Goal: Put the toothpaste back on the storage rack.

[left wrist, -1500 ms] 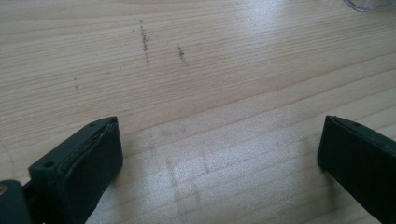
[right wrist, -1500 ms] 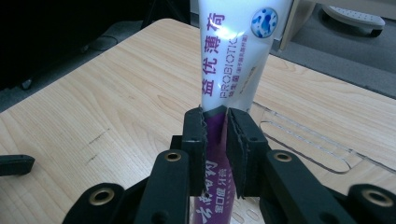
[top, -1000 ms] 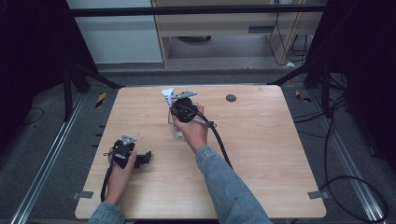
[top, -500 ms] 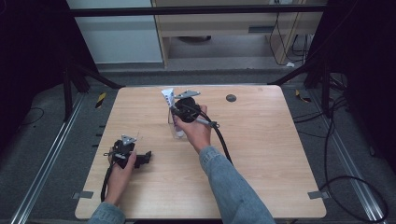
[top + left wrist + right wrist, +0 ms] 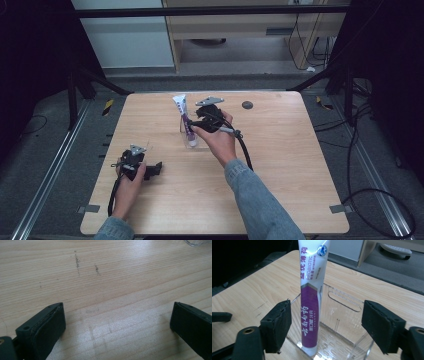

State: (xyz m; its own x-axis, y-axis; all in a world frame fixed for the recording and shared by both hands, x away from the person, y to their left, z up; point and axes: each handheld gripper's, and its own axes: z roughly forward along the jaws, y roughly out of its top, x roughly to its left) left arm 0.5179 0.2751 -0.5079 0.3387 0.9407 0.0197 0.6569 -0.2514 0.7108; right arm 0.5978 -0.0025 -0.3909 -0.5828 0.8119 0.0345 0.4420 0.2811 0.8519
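The toothpaste tube (image 5: 312, 302) stands upright in a clear plastic box (image 5: 342, 322), cap end down on the box floor, leaning against the box's near-left corner in the right claw view. The tube is white at the top w/ printed letters and purple in the lower part. In the high view the tube (image 5: 184, 120) and the box (image 5: 190, 137) are at the far middle part of the worktop (image 5: 280, 170), and the tube top sticks out well above the box rim.

The right claw (image 5: 325, 325) is open. Its jaws have just been opening, and now they stand wide on both sides of the tube, w/ a gap on each side; the pads do not touch it. In the high view the right claw (image 5: 196, 123) is just beside the tube, held by the right hand (image 5: 217, 137), and a black cable goes from it toward the person.

The left claw (image 5: 117, 322) is also open, w/ nothing between the jaws, approx. flat over bare wood w/ some small dark marks. In the high view the left claw (image 5: 150, 170) is at the near-left part of the worktop, in the left hand (image 5: 131, 175), well apart from the box. A small dark round thing (image 5: 247, 105) lies near the far edge, right of the right claw.
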